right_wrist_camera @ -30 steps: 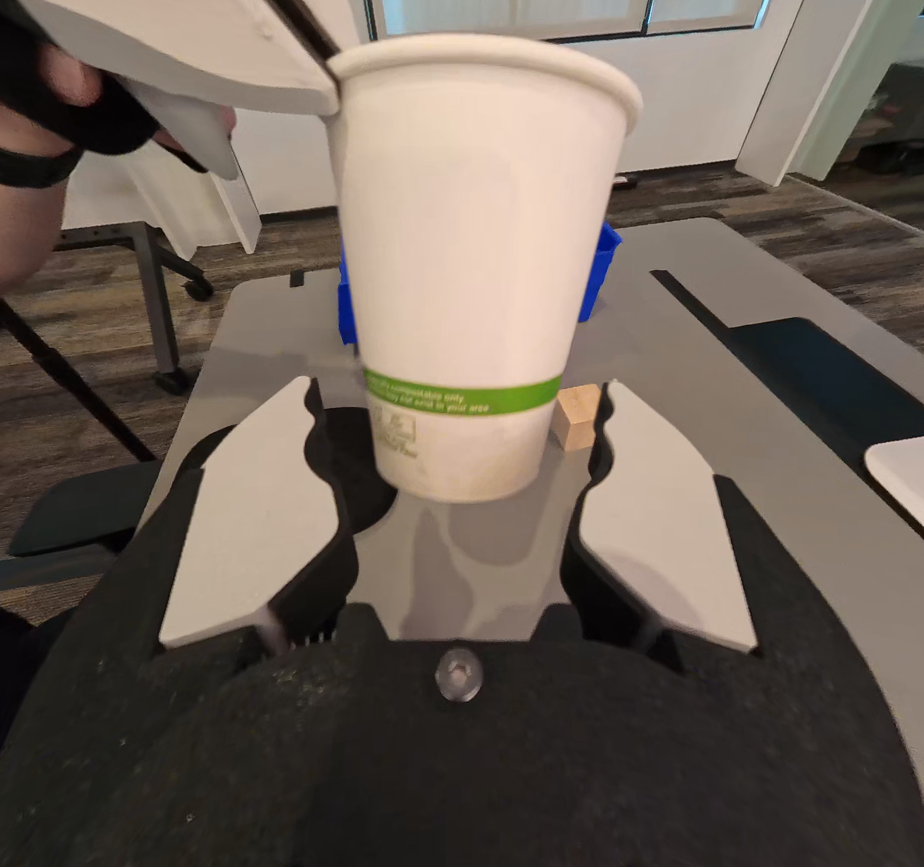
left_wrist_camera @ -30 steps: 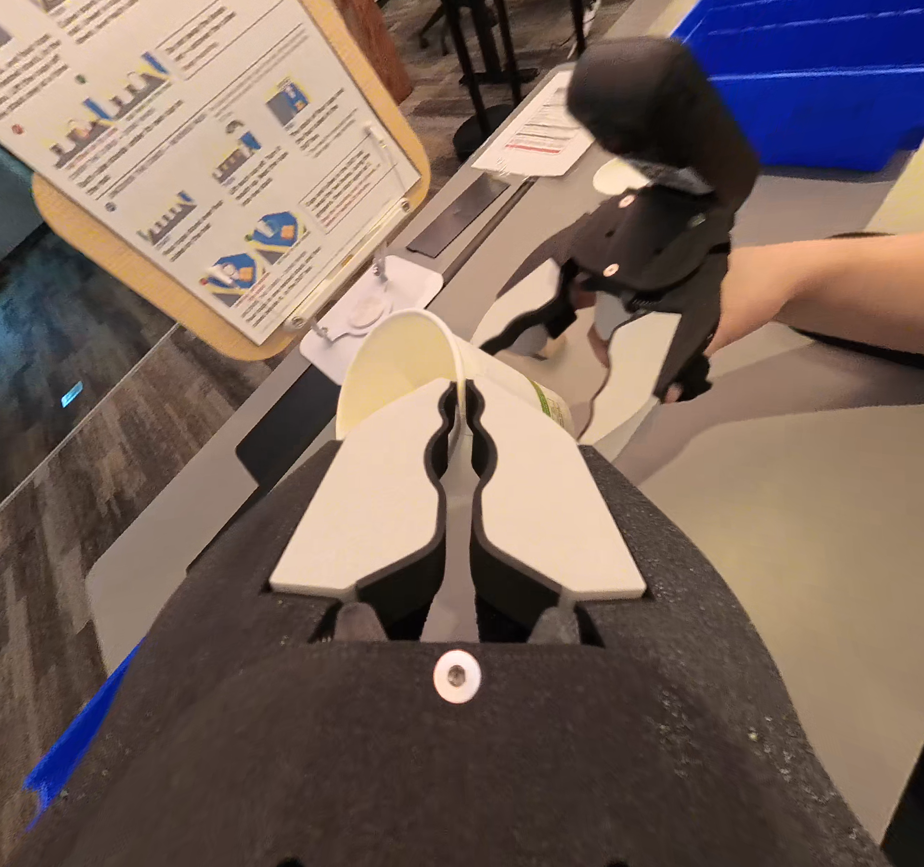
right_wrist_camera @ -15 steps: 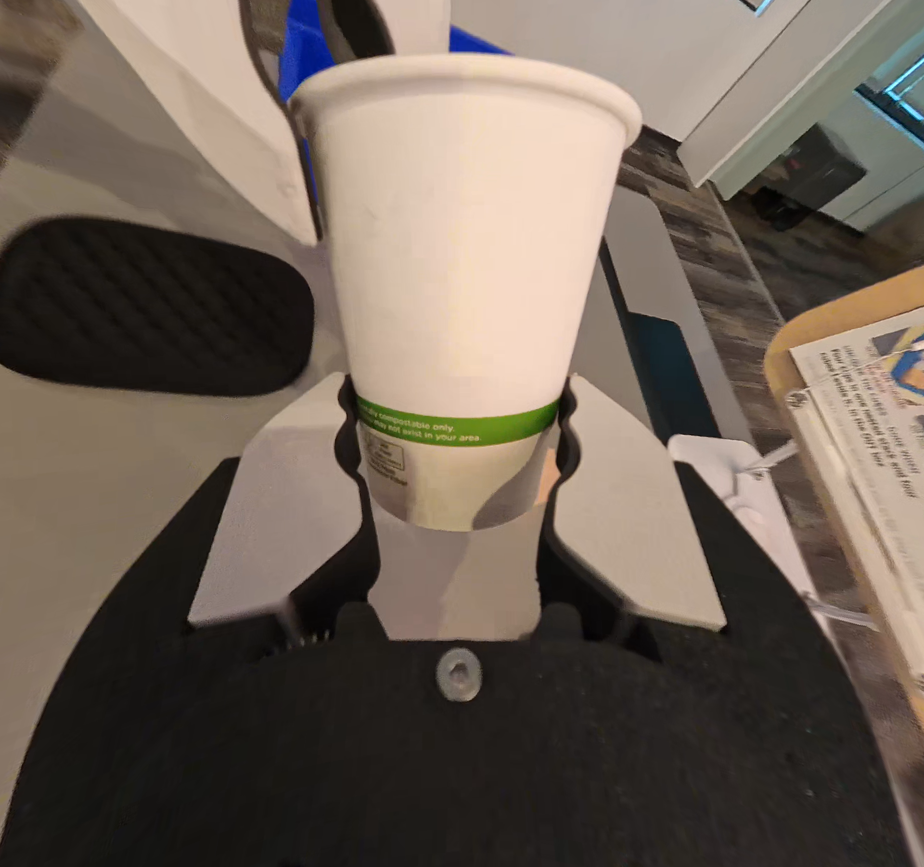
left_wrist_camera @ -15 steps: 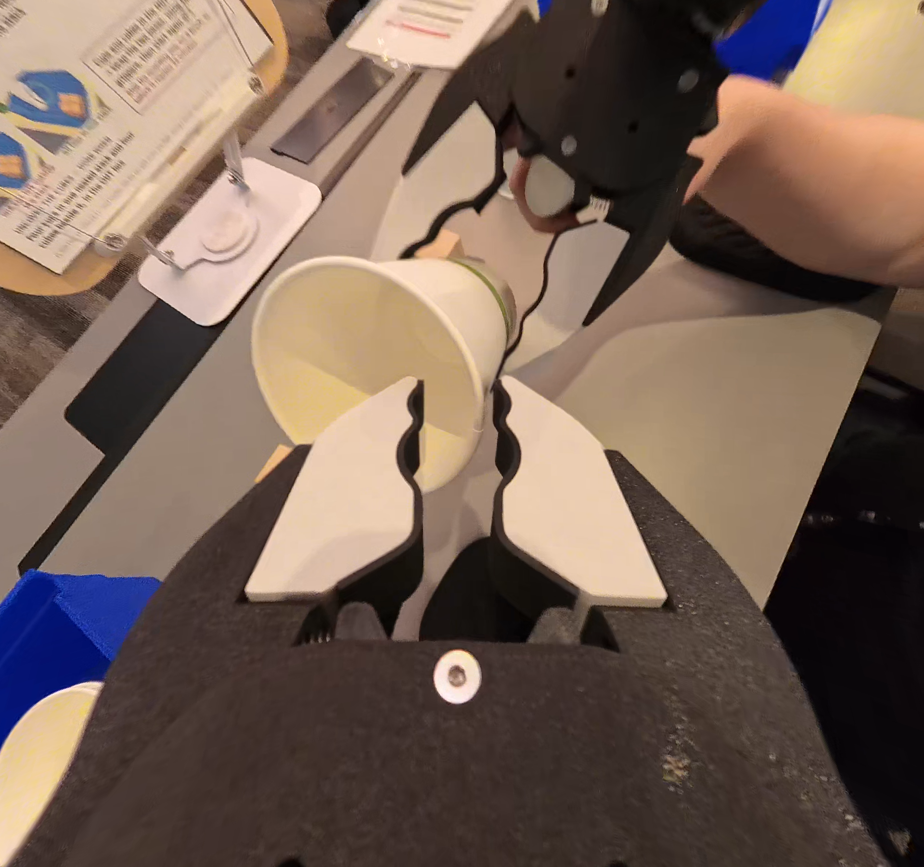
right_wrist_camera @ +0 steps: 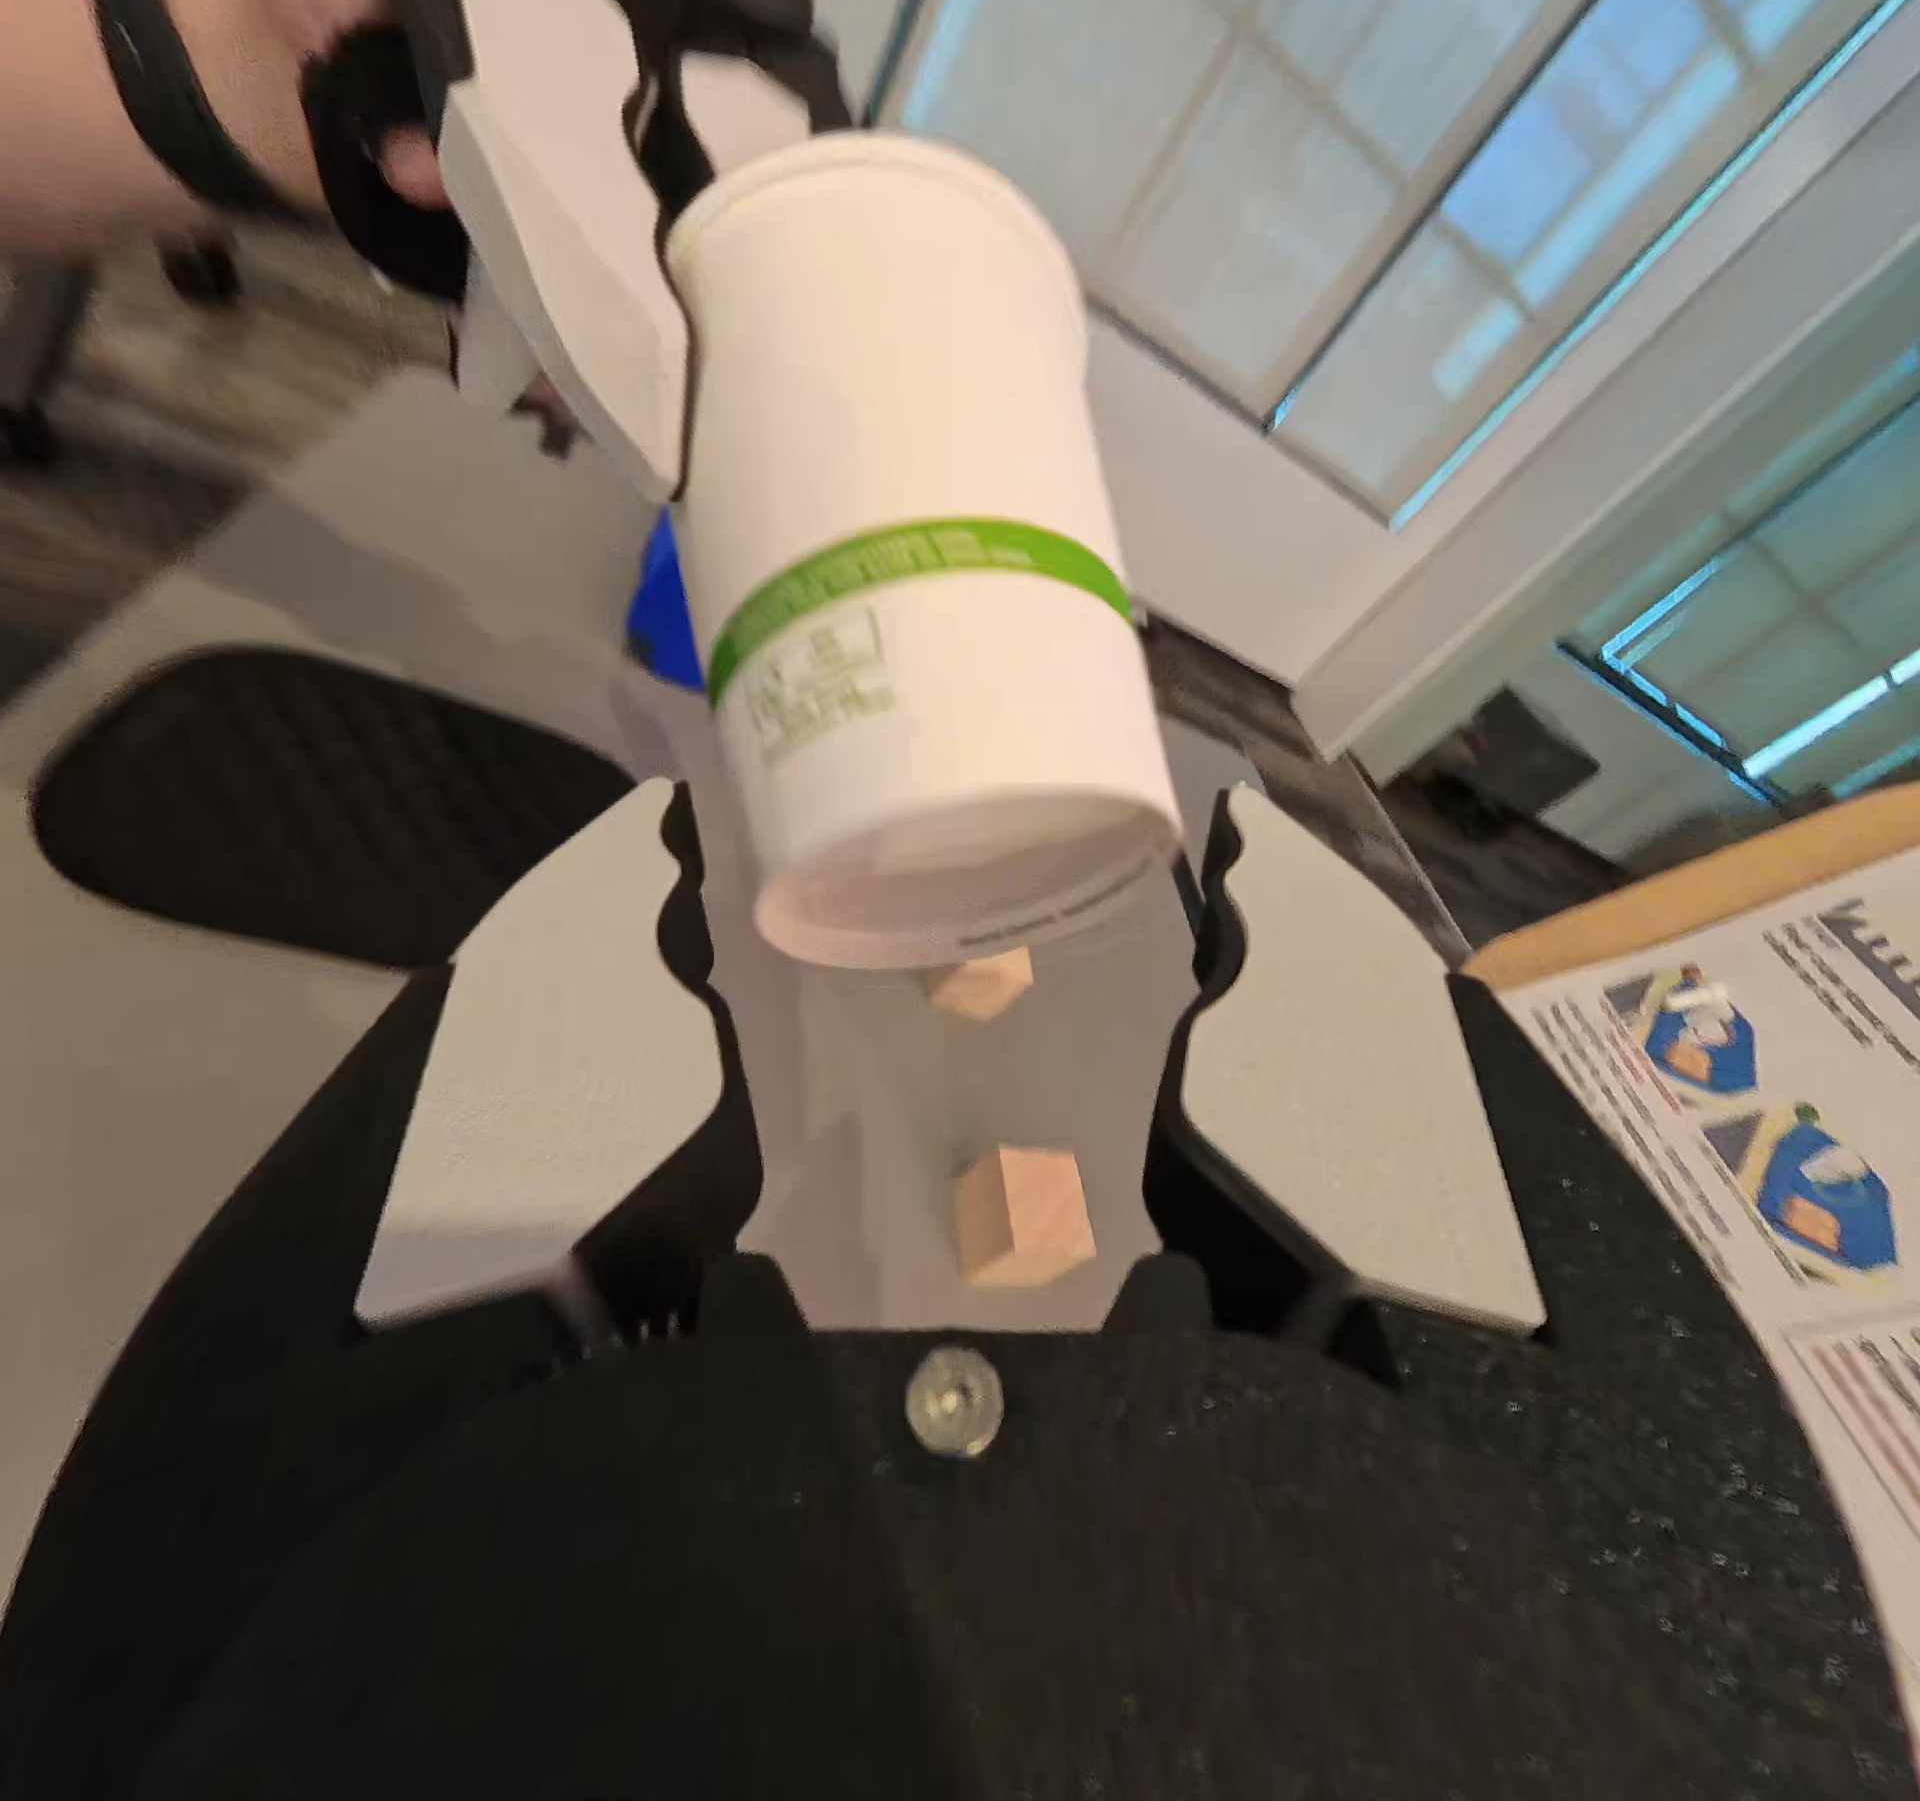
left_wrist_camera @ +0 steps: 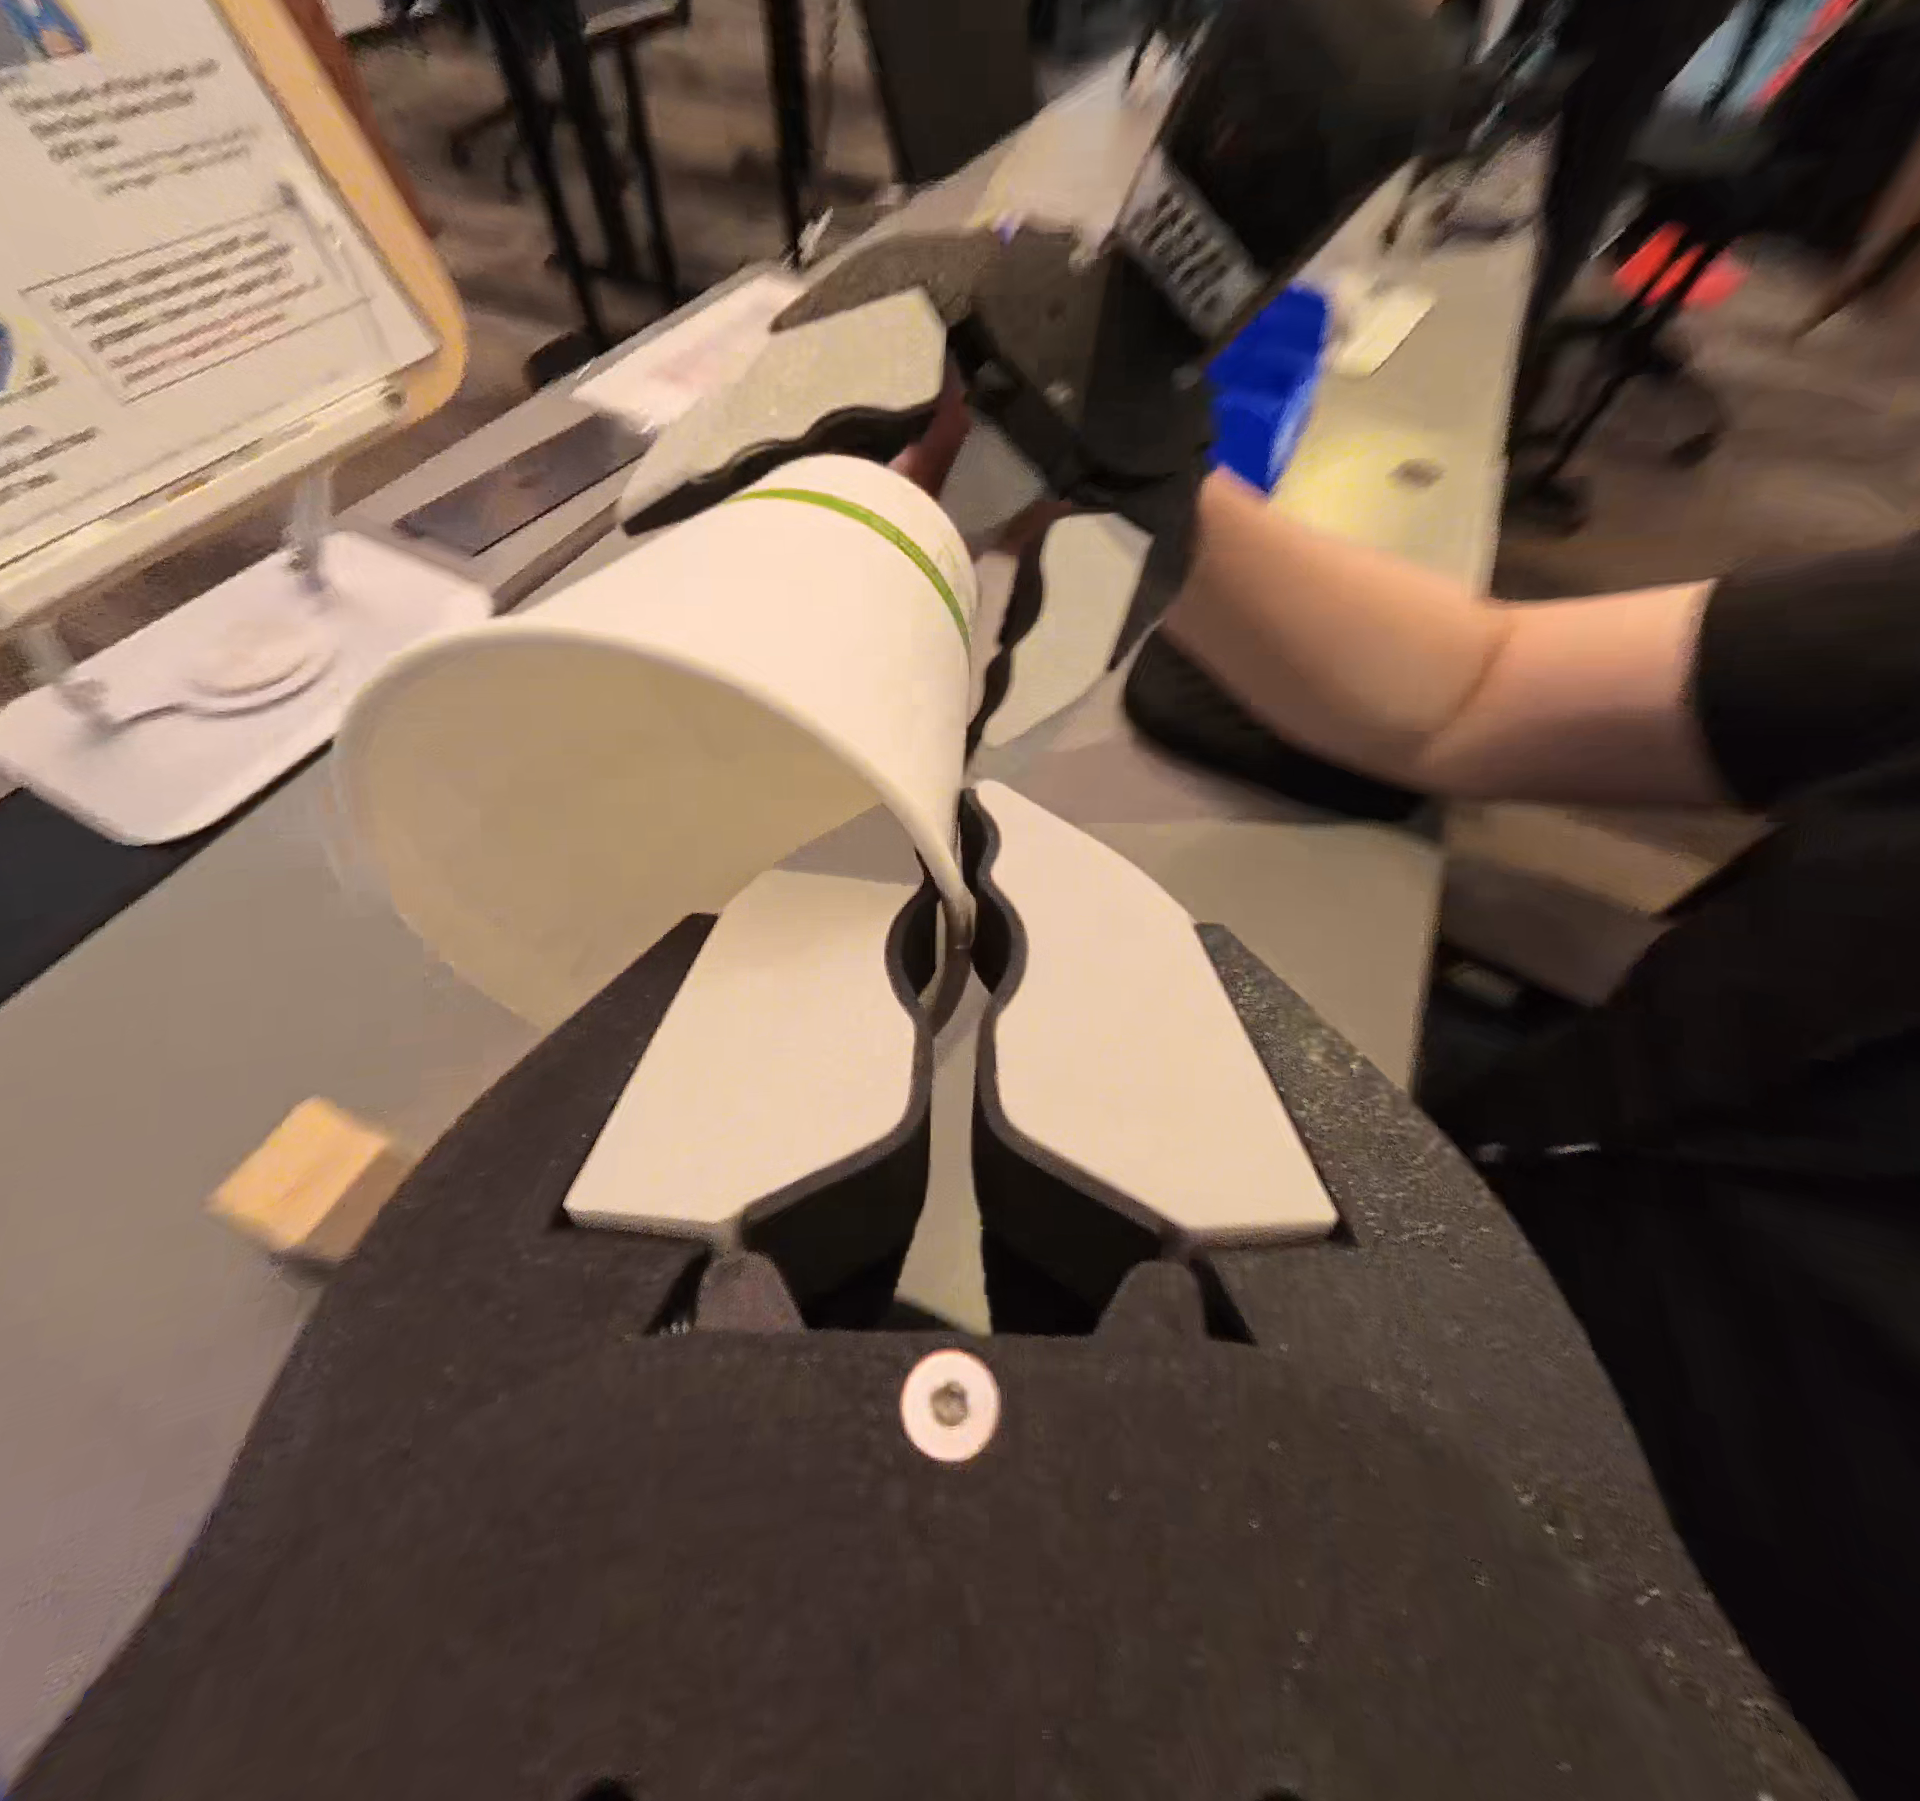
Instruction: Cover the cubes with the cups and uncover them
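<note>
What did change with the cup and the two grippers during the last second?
The cup has tipped over, its base now toward the right gripper. That gripper closed around the base half a second ago and has opened again. The left gripper still pinches the rim. Two cubes stay uncovered.

Printed matter is carried by two items; its wording is not reproduced here.

1. Paper cup (right_wrist_camera: 914,546), centre of the right wrist view: a green band with small pale lettering is wrapped around the lower wall, and a block of small green print is located directly beneath it. In the left wrist view only the thin green band is seen on the cup (left_wrist_camera: 665,671).

2. Instruction sheet (right_wrist_camera: 1756,1076), right edge of the right wrist view: blurred text lines and blue-and-yellow diagrams are printed on it. The same sheet (left_wrist_camera: 156,224) is seen at the upper left of the left wrist view, mounted on a wooden board (left_wrist_camera: 343,162).
</note>
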`<state>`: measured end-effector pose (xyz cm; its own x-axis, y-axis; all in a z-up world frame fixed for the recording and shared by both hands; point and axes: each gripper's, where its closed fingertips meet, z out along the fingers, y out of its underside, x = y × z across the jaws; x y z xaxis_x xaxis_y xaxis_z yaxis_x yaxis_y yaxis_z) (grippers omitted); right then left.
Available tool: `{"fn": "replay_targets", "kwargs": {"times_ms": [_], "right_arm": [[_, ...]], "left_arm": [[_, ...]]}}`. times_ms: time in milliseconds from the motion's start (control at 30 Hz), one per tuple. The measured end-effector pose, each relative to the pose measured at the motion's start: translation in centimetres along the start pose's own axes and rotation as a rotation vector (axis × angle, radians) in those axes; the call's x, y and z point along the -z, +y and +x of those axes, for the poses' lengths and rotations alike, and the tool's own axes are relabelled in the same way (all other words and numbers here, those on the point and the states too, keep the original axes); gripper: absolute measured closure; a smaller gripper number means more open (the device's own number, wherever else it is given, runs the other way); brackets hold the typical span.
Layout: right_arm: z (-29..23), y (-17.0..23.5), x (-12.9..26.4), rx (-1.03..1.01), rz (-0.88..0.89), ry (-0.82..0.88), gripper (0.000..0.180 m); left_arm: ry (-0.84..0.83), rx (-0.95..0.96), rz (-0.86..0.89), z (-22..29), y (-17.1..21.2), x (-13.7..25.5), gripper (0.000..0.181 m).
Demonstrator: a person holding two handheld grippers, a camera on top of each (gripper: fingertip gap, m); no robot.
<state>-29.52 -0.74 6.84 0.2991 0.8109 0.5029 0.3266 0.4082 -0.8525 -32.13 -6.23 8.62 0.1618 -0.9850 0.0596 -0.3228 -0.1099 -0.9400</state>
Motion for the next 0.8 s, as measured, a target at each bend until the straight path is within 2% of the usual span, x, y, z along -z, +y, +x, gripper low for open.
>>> {"fn": "replay_targets", "kwargs": {"times_ms": [33, 167, 333, 400, 800], "right_arm": [[0.1, -0.9, 0.4, -0.020, 0.069, -0.006, 0.089], [-0.9, -4.0, 2.0, -0.033, 0.266, -0.072, 0.092], [-2.3, -4.1, 1.6, 0.050, 0.233, -0.094, 0.094], [-2.6, -4.3, 1.5, 0.048, 0.250, -0.107, 0.102], [-3.3, -4.5, 1.7, 0.053, 0.244, -0.150, 0.104]], "left_arm": [[0.041, 0.028, 0.051, 0.6, -0.5, 0.5, 0.180], [0.102, 0.069, 0.144, 1.8, -0.7, 1.5, 0.180], [0.164, 0.083, 0.173, 3.0, -0.4, 1.5, 0.181], [0.160, 0.078, 0.171, 3.1, -0.3, 1.4, 0.180], [0.184, 0.086, 0.191, 3.6, 0.1, 1.6, 0.180]]}}
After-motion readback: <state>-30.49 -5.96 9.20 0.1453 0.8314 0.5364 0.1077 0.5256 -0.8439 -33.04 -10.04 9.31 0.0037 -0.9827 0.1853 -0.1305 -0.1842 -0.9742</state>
